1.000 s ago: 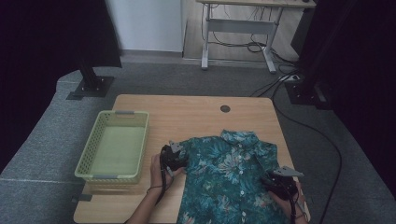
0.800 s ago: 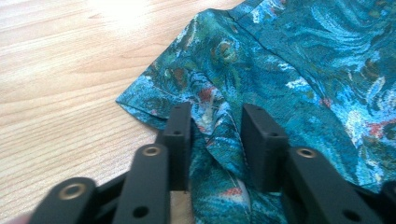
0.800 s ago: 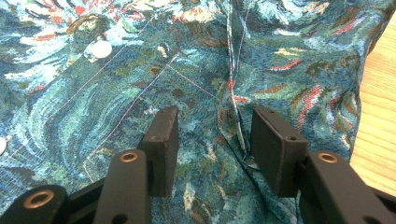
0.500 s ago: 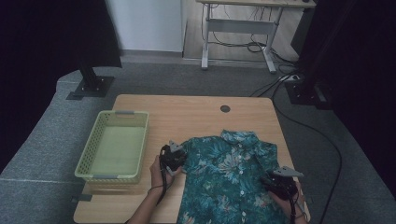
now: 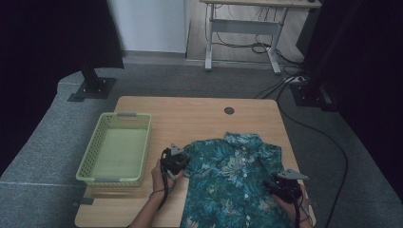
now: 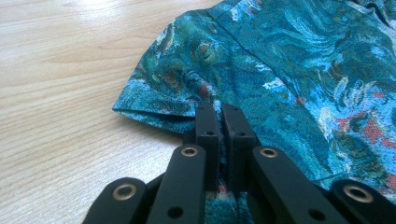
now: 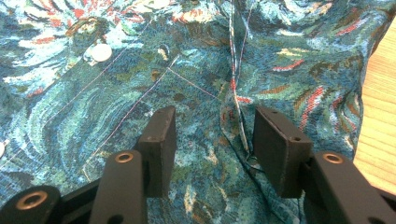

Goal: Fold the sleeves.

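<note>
Teal shirt (image 5: pixel 235 183), one, beside one green basket (image 5: pixel 116 154), our left gripper (image 6: pixel 220 109) pinching its sleeve, our right gripper (image 7: pixel 212 128) spread over it.

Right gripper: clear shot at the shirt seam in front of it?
Probably yes. The right gripper has its jaws open astride the raised seam of the shirt, with nothing lying between them.

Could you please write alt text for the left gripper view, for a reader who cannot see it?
The left gripper has its two black jaws shut on the sleeve edge of a teal patterned shirt. The shirt lies flat on a light wooden table.
</note>
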